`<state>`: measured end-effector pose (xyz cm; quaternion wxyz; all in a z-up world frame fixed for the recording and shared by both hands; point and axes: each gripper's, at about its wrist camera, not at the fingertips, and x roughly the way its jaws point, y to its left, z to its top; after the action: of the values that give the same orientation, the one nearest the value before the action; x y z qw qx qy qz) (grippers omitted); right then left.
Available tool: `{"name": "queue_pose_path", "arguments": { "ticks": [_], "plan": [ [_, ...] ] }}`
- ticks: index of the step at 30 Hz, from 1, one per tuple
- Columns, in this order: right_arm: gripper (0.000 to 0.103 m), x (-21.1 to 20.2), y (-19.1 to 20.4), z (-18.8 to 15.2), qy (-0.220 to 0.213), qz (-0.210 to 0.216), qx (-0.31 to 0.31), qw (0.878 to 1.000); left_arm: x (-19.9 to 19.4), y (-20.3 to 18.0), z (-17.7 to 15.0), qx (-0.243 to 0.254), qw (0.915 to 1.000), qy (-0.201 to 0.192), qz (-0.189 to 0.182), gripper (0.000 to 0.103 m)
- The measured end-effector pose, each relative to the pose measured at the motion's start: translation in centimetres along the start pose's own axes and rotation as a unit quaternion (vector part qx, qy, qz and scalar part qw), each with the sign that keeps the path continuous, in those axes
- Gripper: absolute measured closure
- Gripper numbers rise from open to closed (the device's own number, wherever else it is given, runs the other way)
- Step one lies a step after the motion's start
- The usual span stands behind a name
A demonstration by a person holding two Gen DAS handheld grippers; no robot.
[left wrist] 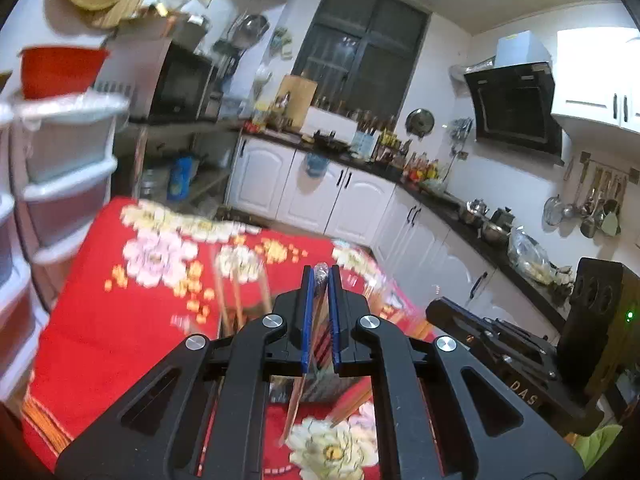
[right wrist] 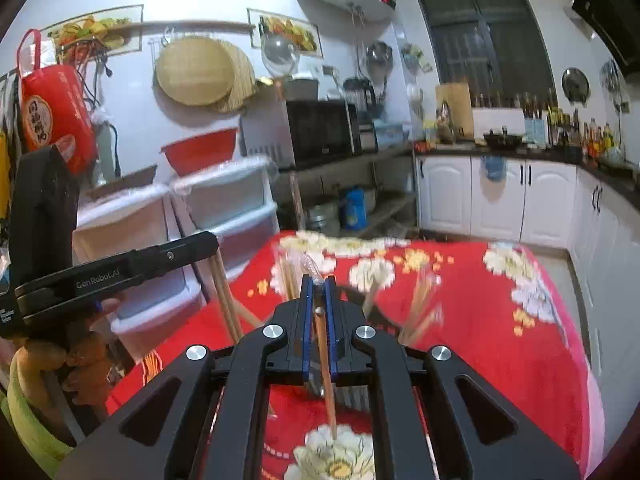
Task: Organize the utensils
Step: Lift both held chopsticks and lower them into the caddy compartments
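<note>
Wooden chopsticks, thin and light brown, are the things being sorted here, and each hand-held gripper has some. The right hand-held gripper is clenched on a single wooden chopstick that runs down between its blue pads and ends over the white flower printed on the red floral cloth covering the desk. The left hand-held gripper is also closed, pinching what looks like a clear-wrapped bundle of chopsticks; the picture is blurred there, so I cannot say how many it holds. Seen from the right wrist, that left unit carries two sticks slanting down toward the cloth. More loose chopsticks lie scattered on the red cloth further out, smeared by motion, near a dark shape that may be a holder, though I cannot tell. Both tools hover above the near part of the desk, close together. These sticks should handle as light, stiff and rather smooth, so they are likely to pivot or slide if pinched near one end; a hold close to the middle, square across the pads, seems safest. The plastic wrap would be slicker still, and a bundle may fan apart under a loose squeeze. White plastic drawers stand beside the desk.
</note>
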<state>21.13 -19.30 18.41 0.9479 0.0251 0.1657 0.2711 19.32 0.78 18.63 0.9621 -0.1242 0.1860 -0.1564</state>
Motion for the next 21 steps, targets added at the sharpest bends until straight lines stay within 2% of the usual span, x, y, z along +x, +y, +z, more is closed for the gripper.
{"name": "queue_pose_path", "arguments": {
  "ticks": [11, 21],
  "plan": [
    [0.097, 0.0, -0.6, 4.6, -0.054, -0.007, -0.003, 0.999, 1.7, -1.6, 4.5, 0.016, 0.9987, -0.048, 0.008, 0.101],
    [0.097, 1.8, -2.3, 5.8, -0.063, -0.028, 0.005, 0.998, 5.3, -0.4, 4.3, -0.004, 0.999, -0.037, 0.025, 0.101]
  ]
}}
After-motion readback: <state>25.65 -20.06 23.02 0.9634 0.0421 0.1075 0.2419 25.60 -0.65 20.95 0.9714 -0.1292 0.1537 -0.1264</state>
